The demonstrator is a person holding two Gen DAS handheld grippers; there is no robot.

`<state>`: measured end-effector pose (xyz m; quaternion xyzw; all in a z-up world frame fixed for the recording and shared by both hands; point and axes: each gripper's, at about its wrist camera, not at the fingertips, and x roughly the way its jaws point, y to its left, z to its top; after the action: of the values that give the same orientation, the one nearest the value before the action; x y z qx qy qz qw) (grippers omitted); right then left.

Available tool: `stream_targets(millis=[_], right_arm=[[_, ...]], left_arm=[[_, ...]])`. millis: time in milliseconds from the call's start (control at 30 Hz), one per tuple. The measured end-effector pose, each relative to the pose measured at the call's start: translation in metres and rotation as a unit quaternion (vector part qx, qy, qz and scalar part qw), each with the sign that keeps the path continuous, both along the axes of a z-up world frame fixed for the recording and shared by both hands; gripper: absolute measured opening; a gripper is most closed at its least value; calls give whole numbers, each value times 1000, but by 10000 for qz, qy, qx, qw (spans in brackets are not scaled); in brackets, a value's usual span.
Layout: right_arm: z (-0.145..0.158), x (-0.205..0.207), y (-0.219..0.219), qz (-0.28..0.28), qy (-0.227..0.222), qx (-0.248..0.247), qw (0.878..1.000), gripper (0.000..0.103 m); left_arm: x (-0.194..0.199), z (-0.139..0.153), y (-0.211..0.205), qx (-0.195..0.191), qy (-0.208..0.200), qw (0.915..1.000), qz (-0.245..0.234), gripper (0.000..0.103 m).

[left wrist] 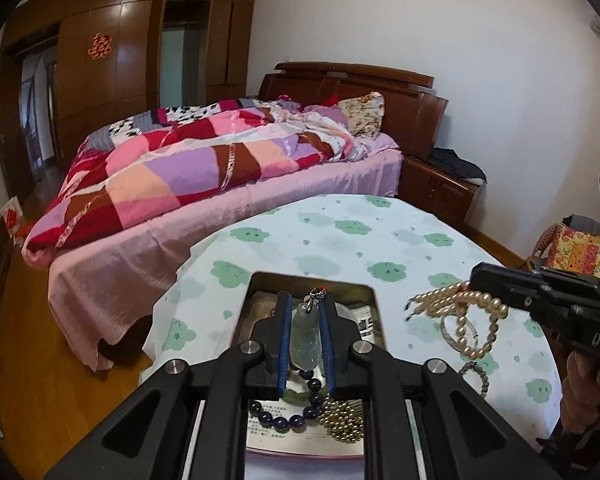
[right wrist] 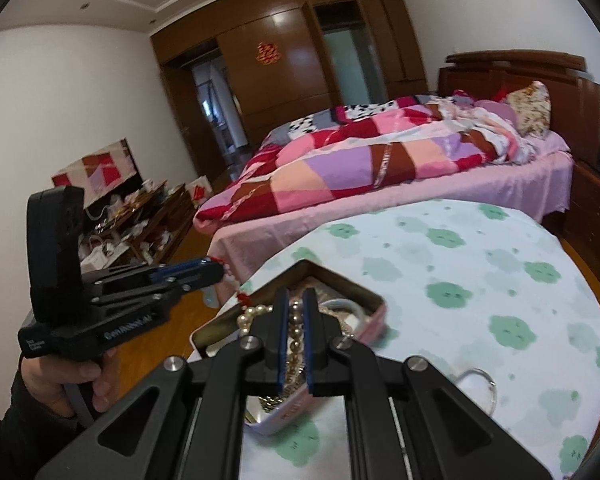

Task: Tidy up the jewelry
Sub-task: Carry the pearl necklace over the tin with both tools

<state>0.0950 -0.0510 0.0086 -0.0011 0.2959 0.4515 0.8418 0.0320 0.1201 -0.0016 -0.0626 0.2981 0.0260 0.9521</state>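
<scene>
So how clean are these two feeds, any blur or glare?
Left wrist view: sharp, pale pendant crisp, fisheye bending the table edge. Right wrist view: tin and tablecloth prints smeared by motion blur; glare on the wardrobe.

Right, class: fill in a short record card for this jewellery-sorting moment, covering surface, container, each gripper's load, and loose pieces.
surface: table with white, green-flowered cloth
container: open rectangular metal tin
left gripper: shut on pale green jade pendant, above the tin
right gripper: shut on cream pearl strand
in tin: dark blue bead bracelet, gold bead chain
loose on cloth: clear glass bangle
</scene>
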Motion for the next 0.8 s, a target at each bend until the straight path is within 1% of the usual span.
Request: stream_targets(millis=[133, 267, 533, 800], right_arm=[[-10, -1, 24, 175, -9, -177, 9997, 8], [-19, 0, 38, 236, 28, -316, 9992, 8], [-32, 4, 54, 245, 86, -526, 9983, 8], [-56, 8, 61, 307, 342, -758, 9961, 9]], left_arm=[[2, -9, 4, 82, 108, 9998, 128, 13], [3, -19, 8, 87, 224, 9994, 233, 13], [7, -32, 12, 141, 403, 9986, 306, 13], [13, -48, 13, 123, 656, 9972, 337, 13]])
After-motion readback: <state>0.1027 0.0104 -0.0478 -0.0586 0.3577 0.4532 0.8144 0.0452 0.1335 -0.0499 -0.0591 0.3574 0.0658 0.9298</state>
